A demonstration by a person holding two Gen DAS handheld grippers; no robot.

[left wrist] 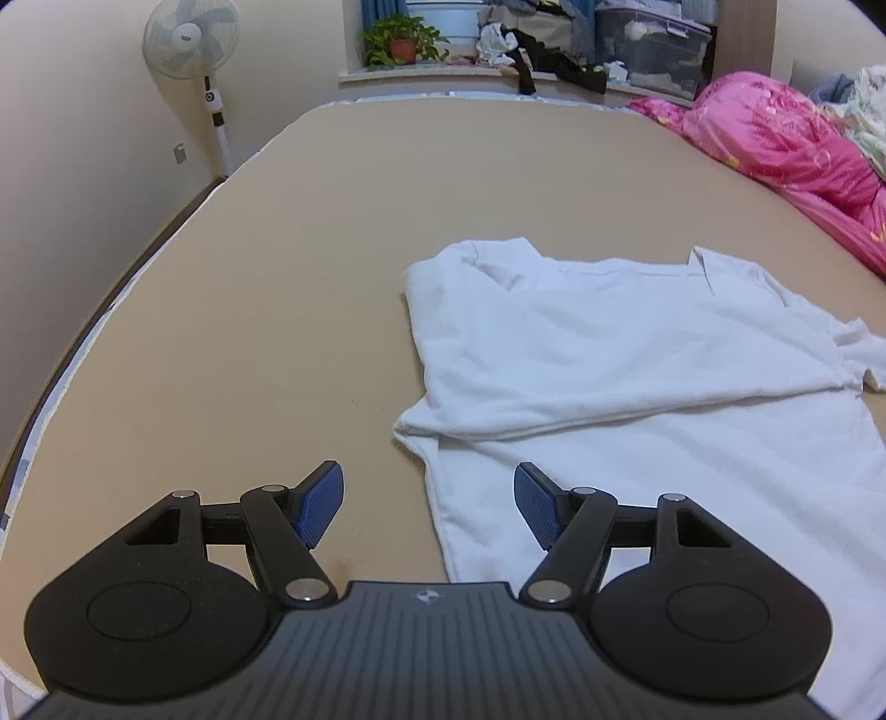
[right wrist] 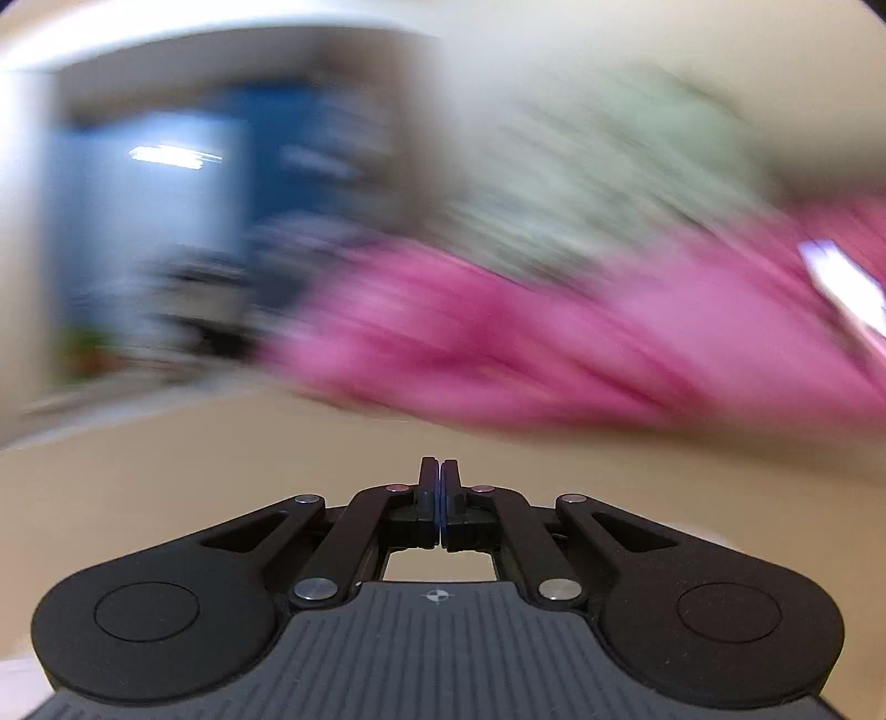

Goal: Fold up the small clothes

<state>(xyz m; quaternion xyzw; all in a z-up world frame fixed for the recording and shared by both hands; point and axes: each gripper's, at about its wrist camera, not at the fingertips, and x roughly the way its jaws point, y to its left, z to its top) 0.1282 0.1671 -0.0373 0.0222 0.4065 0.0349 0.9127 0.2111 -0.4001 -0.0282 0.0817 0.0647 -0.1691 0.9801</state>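
A white T-shirt (left wrist: 637, 360) lies on the tan bed (left wrist: 249, 332), partly folded, its left side turned over the body. My left gripper (left wrist: 427, 501) is open and empty, low over the shirt's near left edge, which runs between the blue pads (left wrist: 318, 507). My right gripper (right wrist: 440, 487) is shut with nothing between its fingers. It hangs above the bed and its view is blurred by motion. The shirt does not show in the right wrist view.
A pink quilt (left wrist: 786, 149) lies along the bed's right side; it also shows blurred in the right wrist view (right wrist: 498, 332). A standing fan (left wrist: 191, 50) is by the left wall. A windowsill with a potted plant (left wrist: 401, 41) and piled clothes lies beyond the bed.
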